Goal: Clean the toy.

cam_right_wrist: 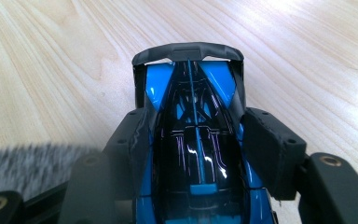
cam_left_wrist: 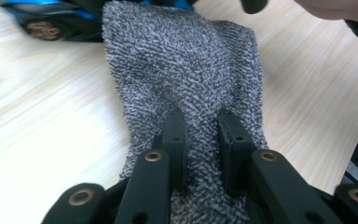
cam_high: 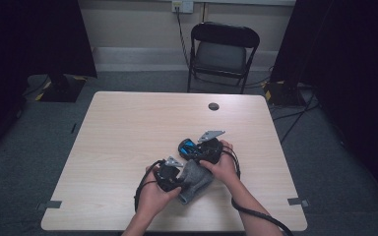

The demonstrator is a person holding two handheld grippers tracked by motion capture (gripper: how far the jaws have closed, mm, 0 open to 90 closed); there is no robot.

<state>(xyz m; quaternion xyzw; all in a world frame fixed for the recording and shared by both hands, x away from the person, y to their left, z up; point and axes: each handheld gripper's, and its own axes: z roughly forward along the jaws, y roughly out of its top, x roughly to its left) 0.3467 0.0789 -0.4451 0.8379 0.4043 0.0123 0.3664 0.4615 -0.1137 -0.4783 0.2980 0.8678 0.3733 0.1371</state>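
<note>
Between the right gripper's (cam_right_wrist: 198, 135) jaws sits a blue and black toy car (cam_right_wrist: 193, 140), its sides pressed by the two pads and its dark rear wing pointing away from the tool. That grip looks deliberate: clamping the body from both sides keeps the car steady and leaves its glossy top exposed, so it's probably being held for a wipe.

Just beside it, the left gripper (cam_left_wrist: 200, 140) has its jaws squeezed together on a fluffy grey cloth (cam_left_wrist: 186, 70). The pinch is near one end, and the rest of the cloth stretches out ahead of the jaws toward the car, whose wheel (cam_left_wrist: 42, 29) and blue edge peek out at the far end of the fabric. So the cloth already touches or overlaps the car, though exactly how much it covers is hard to tell.

From the high view, both hands are close together over the near middle of the wooden table (cam_high: 128, 128), the cloth draped between the two tools. Holding it by one end leaves a loose flap to drag across the car. Further off, a black chair (cam_high: 222, 51) stands past the table.
</note>
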